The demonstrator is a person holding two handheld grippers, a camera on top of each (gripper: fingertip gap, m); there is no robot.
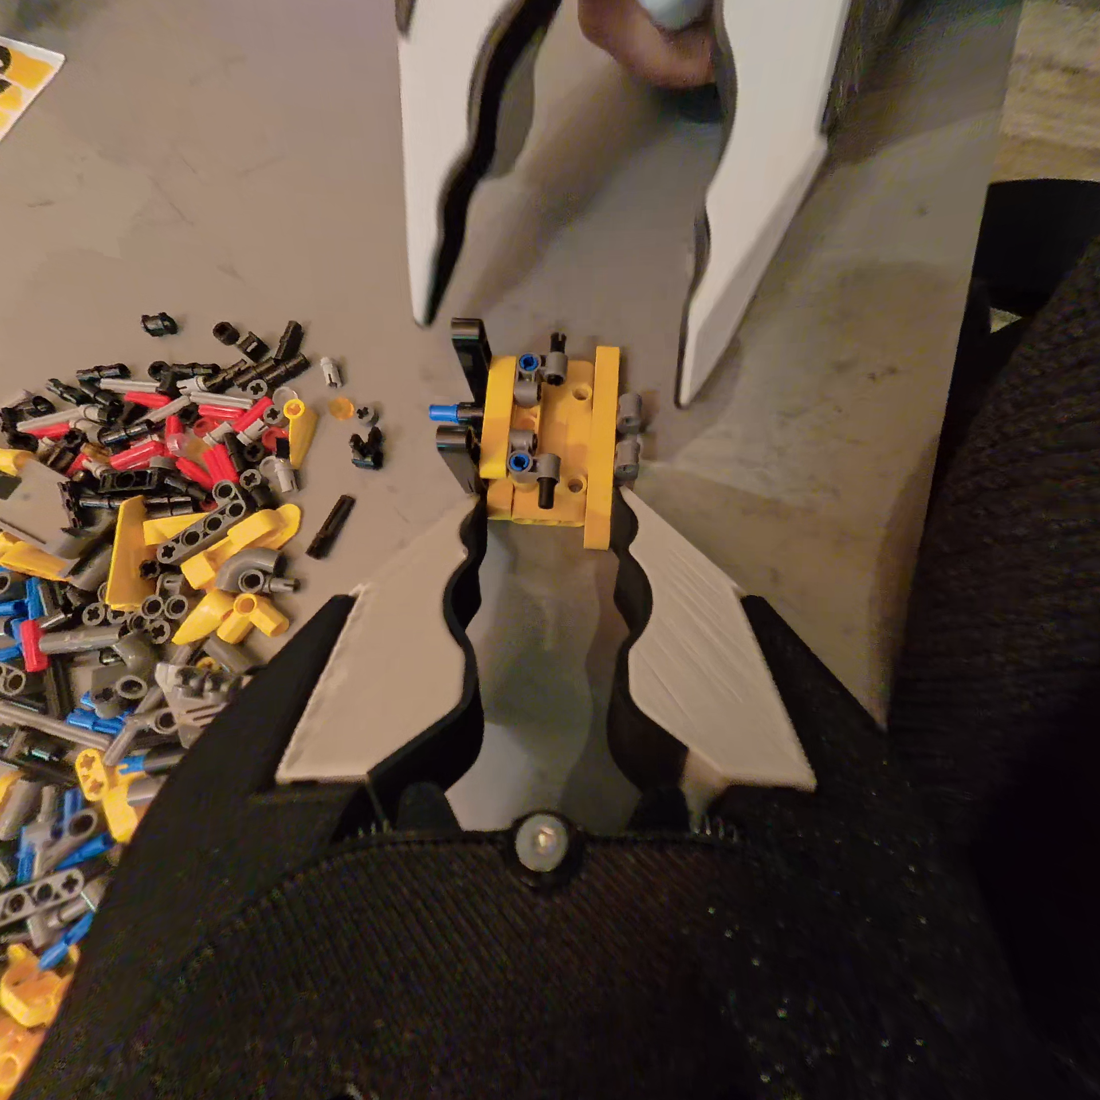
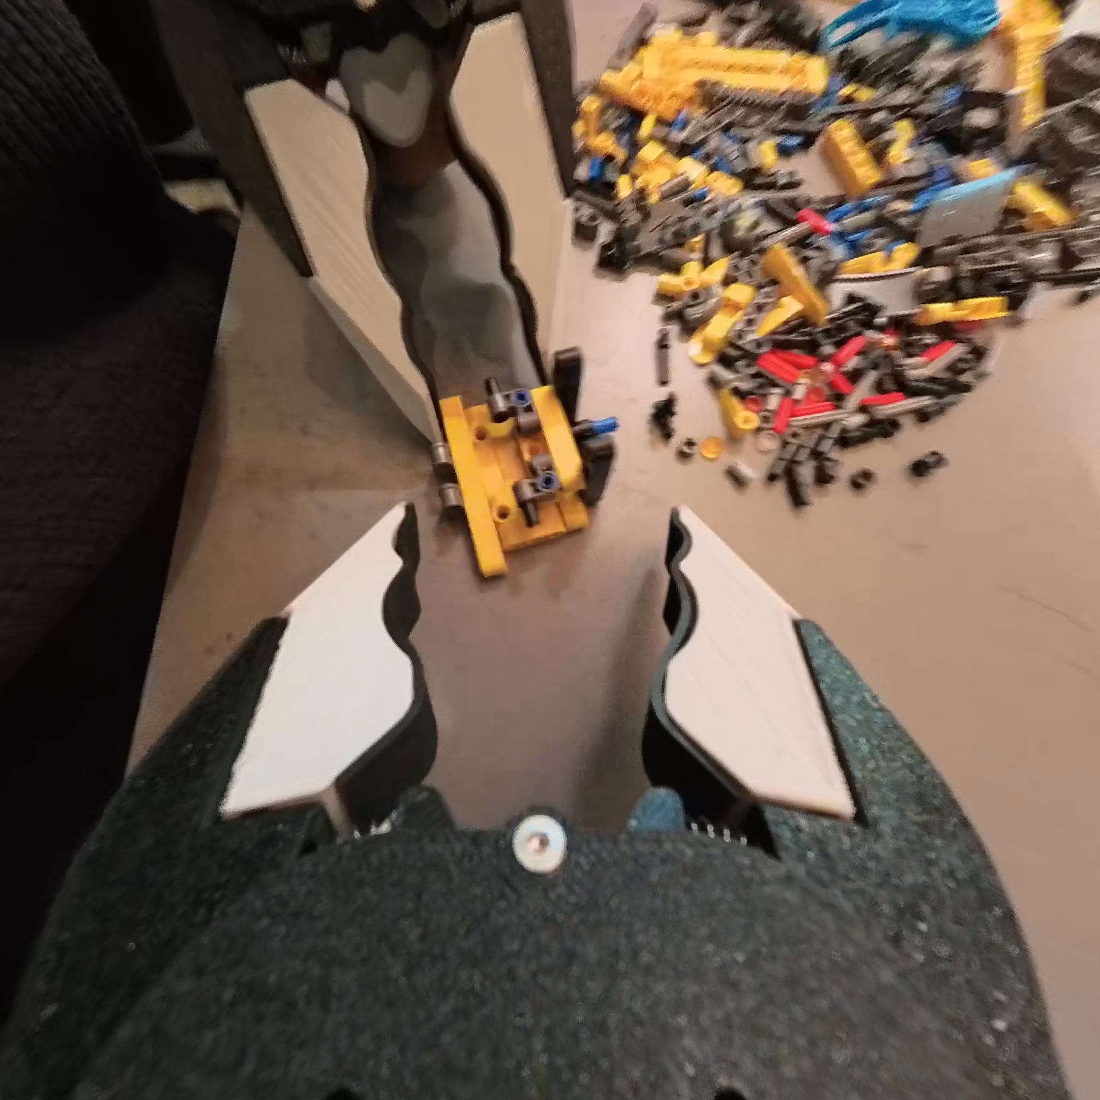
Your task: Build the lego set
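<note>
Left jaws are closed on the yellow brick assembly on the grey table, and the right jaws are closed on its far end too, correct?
Not quite. The left gripper does clamp the yellow brick assembly on the grey table, but the right wrist view shows the right gripper open, short of it.

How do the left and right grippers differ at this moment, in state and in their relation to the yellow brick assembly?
The left gripper is shut on the yellow assembly, fingertips clamping its near end; the right gripper is open and apart from it. The left gripper's image is sharp, the right gripper's is motion-blurred. Both have white fingers with wavy black pads, over the grey table.
</note>
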